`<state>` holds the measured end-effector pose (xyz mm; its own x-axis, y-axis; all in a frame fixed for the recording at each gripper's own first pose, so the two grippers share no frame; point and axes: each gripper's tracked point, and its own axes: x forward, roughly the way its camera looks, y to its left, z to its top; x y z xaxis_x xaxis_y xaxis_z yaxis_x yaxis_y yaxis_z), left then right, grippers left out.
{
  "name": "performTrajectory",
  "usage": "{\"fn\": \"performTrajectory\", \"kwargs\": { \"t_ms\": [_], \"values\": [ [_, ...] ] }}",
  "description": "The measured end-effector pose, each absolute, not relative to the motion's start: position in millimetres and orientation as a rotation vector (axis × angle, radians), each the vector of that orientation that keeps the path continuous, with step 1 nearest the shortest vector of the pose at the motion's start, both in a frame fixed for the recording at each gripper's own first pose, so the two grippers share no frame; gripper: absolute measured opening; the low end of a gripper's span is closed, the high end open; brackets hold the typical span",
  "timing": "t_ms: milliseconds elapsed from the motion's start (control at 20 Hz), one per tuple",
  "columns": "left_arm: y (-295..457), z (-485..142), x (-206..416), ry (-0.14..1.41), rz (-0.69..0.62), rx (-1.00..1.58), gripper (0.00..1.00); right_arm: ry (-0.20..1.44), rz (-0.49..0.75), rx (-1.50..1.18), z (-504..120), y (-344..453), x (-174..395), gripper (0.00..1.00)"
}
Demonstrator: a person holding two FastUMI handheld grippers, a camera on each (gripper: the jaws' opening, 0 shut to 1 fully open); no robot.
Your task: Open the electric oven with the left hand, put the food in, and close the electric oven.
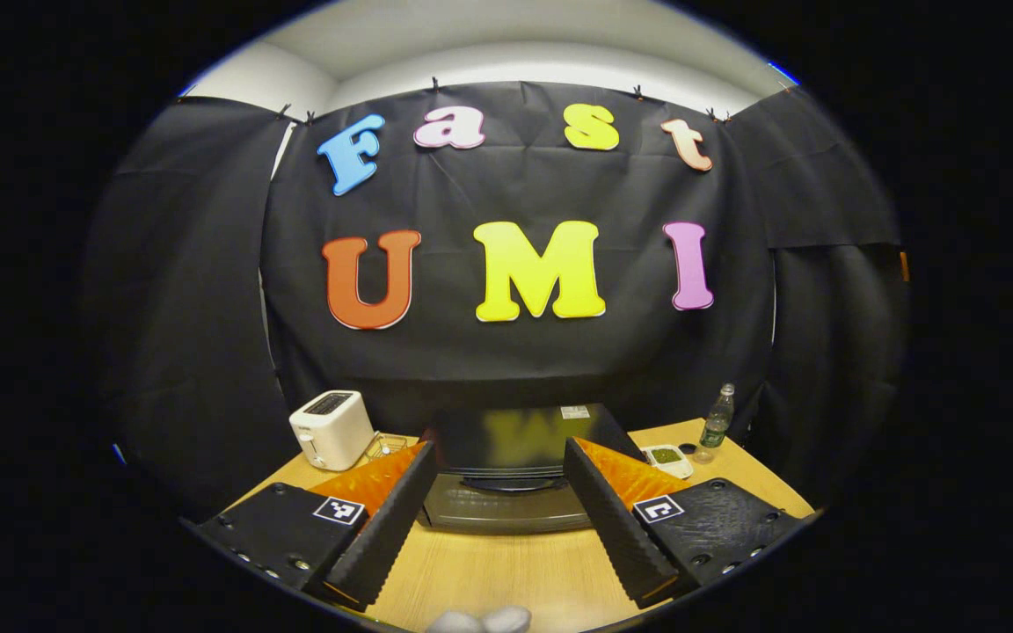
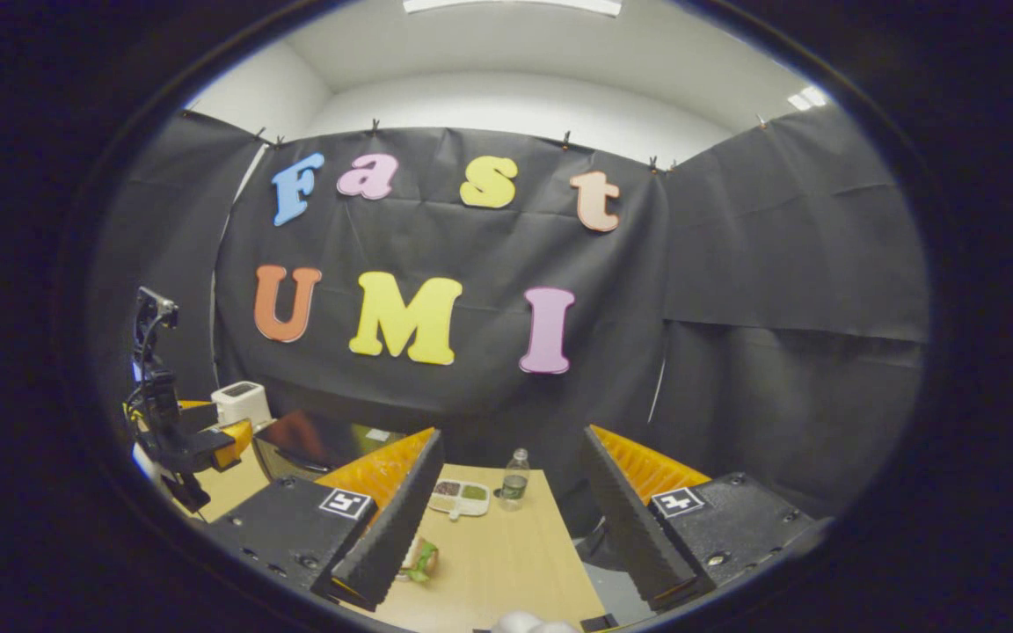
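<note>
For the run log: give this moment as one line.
phase: start | oven: closed | left gripper: open, facing oven | right gripper: open, empty | food: on table

Recording booth, black cloth wall (image 1: pixel 515 369), wooden table (image 1: pixel 506 571)

Your right gripper's left finger (image 2: pixel 392 519) hides most of the food (image 2: pixel 421 561), and the tray's (image 2: pixel 461 498) contents are too small to tell.

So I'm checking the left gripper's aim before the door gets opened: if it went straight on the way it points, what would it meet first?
Probably the dark electric oven, whose closed front sits framed between the open left gripper fingers; depth is unclear.
</note>
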<state>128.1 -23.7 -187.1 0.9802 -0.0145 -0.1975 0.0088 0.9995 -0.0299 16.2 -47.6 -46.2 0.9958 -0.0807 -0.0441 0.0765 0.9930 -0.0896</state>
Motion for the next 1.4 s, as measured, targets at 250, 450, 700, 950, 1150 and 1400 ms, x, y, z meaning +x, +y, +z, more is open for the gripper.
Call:
{"fn": "performTrajectory", "kwargs": {
  "t_ms": [250,450,700,950,1150,1400],
  "values": [
    [-33,-241,179,0.27,-0.032,-0.039,0.95,0.11,-0.126,-0.116,-67,-59,23,0.97],
    [-41,-282,213,0.357,-0.037,-0.031,0.96,0.144,-0.14,-0.115,-76,-59,36,0.97],
    [-42,-312,234,0.419,-0.048,-0.004,0.97,0.185,-0.135,-0.094,-90,-51,50,0.98],
    [-41,-316,233,0.444,-0.06,-0.007,0.98,0.199,-0.135,-0.088,-97,-48,51,0.98],
    [-41,-319,219,0.456,-0.066,-0.009,0.98,0.191,-0.137,-0.084,-96,-47,51,0.98],
    [-40,-324,188,0.47,-0.076,-0.019,0.98,0.197,-0.113,-0.094,-103,-36,45,0.98]
  ]
}}
